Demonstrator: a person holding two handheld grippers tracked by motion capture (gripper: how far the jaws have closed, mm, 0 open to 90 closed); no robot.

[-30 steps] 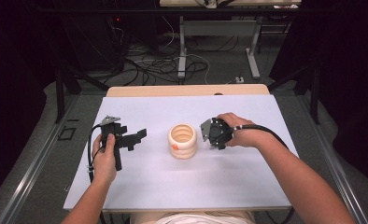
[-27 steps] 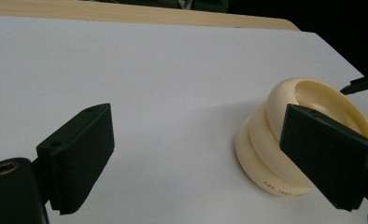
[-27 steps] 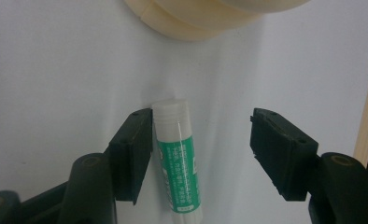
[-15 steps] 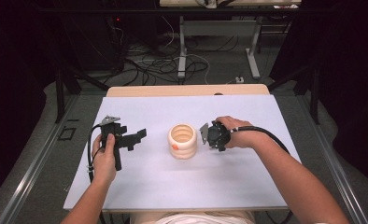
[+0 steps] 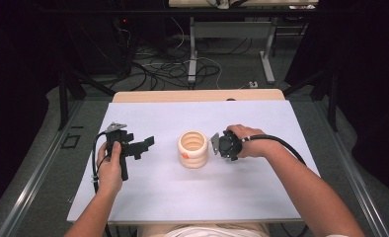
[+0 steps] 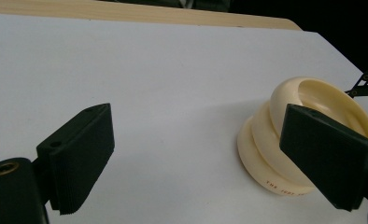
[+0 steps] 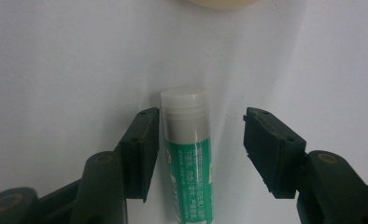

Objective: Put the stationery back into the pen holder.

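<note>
A cream ribbed cup [image 5: 193, 148] stands upright at the middle of the white table top [image 5: 261, 118]. Just to its right, my right gripper [image 5: 217, 144] points down at the table. In the right gripper view that gripper [image 7: 201, 122] is open, its jaws on either side of a green glue stick [image 7: 187, 154] with a white cap that lies flat on the table. The left jaw is close against the stick; a gap separates the right jaw from it. My left gripper [image 5: 145, 147] is held left of the cup, open [image 6: 196, 158] and empty, facing the cup [image 6: 308, 135].
A wooden strip [image 5: 197, 95] runs along the table's far edge. Cables [image 5: 182, 64] and desk legs lie on the floor beyond it. Bare white surface stretches in front of the cup and behind it.
My right gripper has shifted slightly left and down, closer to the cup and the table. The left gripper and the cup have stayed put.
</note>
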